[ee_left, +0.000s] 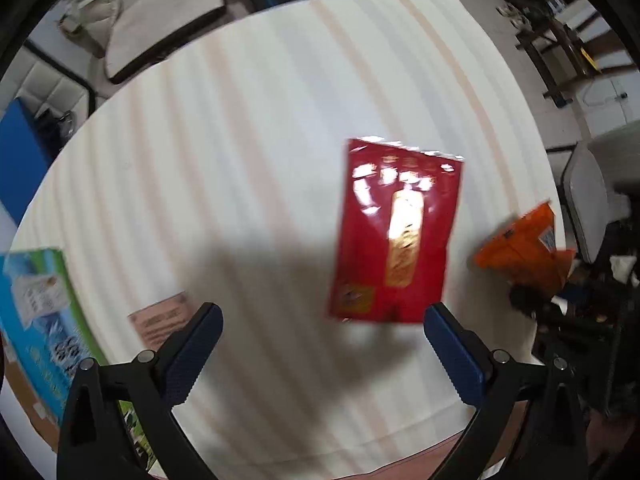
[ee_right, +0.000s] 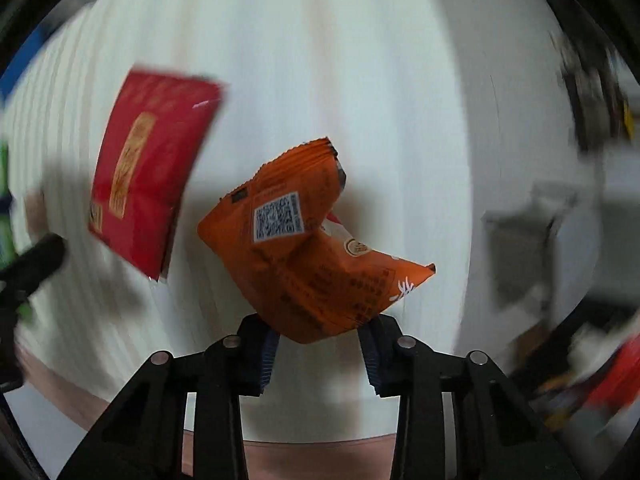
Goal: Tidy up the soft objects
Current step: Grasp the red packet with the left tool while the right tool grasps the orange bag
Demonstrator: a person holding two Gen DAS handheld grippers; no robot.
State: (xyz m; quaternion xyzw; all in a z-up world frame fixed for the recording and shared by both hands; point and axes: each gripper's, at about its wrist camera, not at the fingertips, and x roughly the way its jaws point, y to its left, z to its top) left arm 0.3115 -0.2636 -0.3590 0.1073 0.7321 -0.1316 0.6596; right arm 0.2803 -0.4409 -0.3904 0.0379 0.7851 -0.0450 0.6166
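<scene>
Overhead, the left gripper (ee_left: 323,322) hangs with fingers spread wide and empty above the striped table (ee_left: 240,140); the red packet (ee_left: 396,236) lies flat just ahead, with a green box (ee_left: 40,312) and pink card (ee_left: 162,318) nearby. Meanwhile the right gripper (ee_right: 318,334) pinches the crumpled orange packet (ee_right: 316,248) by one corner above the table, so I'd carry it gently, clear of the red one.

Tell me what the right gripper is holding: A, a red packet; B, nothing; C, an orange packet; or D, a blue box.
C: in the right wrist view the right gripper has its fingers closed on the crumpled orange packet, while the red packet lies apart on the table.
</scene>
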